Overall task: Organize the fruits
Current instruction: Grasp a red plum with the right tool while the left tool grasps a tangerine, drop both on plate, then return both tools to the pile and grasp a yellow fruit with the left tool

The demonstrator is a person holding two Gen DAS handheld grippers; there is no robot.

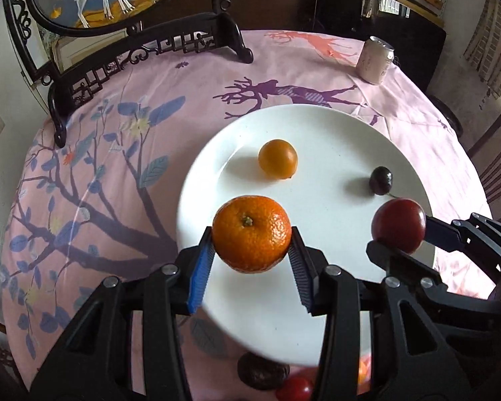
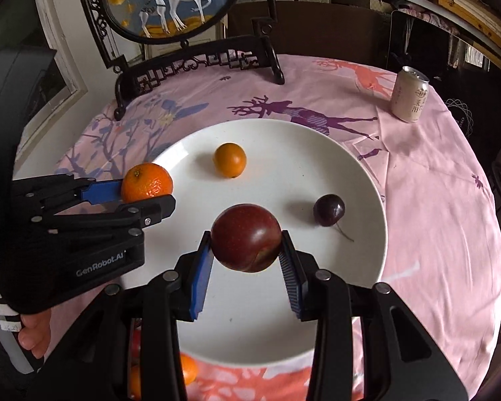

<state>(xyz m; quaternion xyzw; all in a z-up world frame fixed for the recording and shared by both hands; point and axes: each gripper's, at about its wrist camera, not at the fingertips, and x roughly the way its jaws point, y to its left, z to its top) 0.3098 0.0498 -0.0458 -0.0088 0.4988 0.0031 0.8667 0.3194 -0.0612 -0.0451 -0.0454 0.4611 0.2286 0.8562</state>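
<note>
A mandarin [image 1: 251,233] is clamped in the left gripper [image 1: 252,254] above the white plate's [image 1: 317,127] near left edge. The right gripper [image 2: 247,254] clasps a dark red plum [image 2: 246,242] over the plate. A small orange fruit [image 2: 230,160] and a cherry [image 2: 329,209] lie on it. "GenRobot.AI" marks the left gripper's body. A can [image 2: 410,94] with unreadable print stands far right.

Plate [image 2: 367,180] on tablecloth [image 2: 434,200], 2 fruits on it, can [image 2: 409,95] behind right, screen stand [image 2: 197,63] behind left

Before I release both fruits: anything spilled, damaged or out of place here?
Nothing stands out. The plate sits flat, the can is upright, and the small orange fruit and dark cherry rest intact on it.
</note>
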